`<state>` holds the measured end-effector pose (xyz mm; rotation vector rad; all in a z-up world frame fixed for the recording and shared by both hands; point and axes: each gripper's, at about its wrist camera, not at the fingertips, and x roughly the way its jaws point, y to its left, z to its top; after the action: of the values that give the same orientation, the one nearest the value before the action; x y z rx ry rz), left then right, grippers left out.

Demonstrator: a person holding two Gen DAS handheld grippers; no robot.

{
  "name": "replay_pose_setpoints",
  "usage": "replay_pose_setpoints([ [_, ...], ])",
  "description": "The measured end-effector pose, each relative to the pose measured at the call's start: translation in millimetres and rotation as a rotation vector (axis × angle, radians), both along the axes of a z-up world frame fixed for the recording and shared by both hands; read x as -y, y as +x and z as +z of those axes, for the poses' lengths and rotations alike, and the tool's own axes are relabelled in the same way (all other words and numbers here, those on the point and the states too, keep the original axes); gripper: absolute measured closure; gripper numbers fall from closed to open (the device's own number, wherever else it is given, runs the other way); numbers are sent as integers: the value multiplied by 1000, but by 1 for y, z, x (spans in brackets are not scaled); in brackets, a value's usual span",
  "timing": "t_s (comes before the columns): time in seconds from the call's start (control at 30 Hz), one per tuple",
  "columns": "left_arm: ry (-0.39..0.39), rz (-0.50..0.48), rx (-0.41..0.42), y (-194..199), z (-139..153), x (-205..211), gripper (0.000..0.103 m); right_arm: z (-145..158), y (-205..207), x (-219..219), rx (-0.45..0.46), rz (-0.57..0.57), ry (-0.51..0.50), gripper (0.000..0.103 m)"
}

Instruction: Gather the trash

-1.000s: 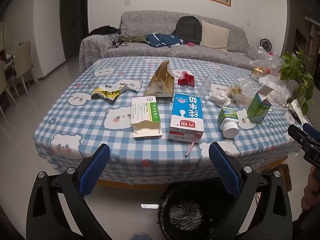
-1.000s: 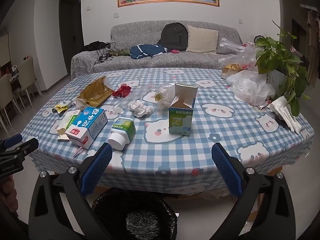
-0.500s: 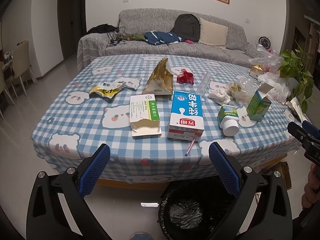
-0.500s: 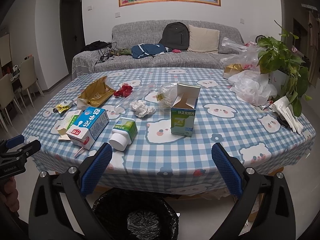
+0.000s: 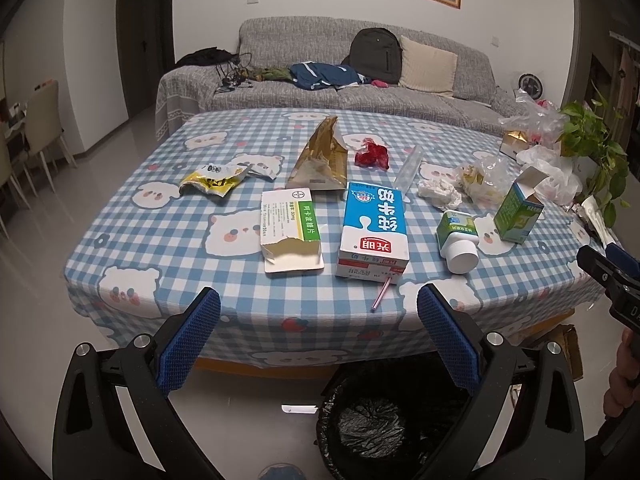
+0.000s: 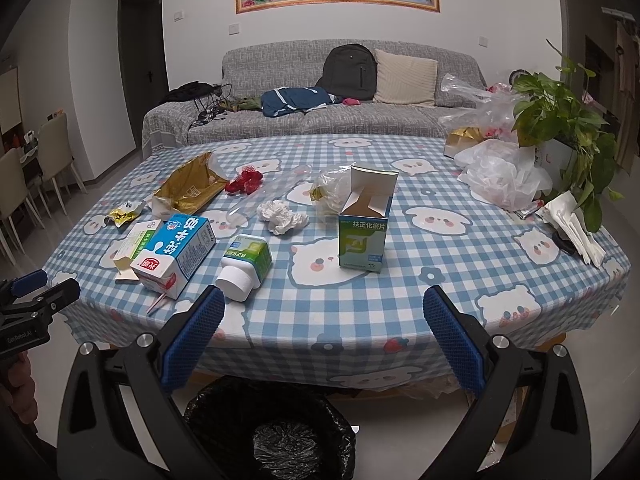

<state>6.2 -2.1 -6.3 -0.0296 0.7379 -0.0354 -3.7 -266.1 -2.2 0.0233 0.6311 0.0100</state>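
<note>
Trash lies on a blue checked tablecloth (image 5: 172,236): a blue milk carton (image 5: 374,228) on its side, a torn white-green box (image 5: 289,228), a green bottle with white cap (image 5: 458,236), an upright open green box (image 6: 365,228), crumpled tissue (image 6: 282,217), a gold bag (image 5: 322,160), a red wrapper (image 5: 373,155) and a yellow wrapper (image 5: 212,181). A black-lined bin (image 5: 384,420) stands on the floor below the table's front edge. My left gripper (image 5: 318,340) and right gripper (image 6: 324,340) are open and empty, in front of the table above the bin.
White plastic bags (image 6: 500,176) and a potted plant (image 6: 560,120) sit at the table's right end, with folded paper (image 6: 576,224) near the edge. A grey sofa (image 6: 320,92) stands behind. Chairs (image 5: 40,128) stand at left.
Both grippers have drifted slightly back and up from the table; the view shifts a little. Nothing on the table has moved.
</note>
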Motion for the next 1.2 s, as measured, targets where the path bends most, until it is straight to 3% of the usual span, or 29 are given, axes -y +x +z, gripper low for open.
replay_pose_setpoints([
  [1.2,15,2,3,-1,0,5,7,-2,-1,2,-4,4,9,7],
])
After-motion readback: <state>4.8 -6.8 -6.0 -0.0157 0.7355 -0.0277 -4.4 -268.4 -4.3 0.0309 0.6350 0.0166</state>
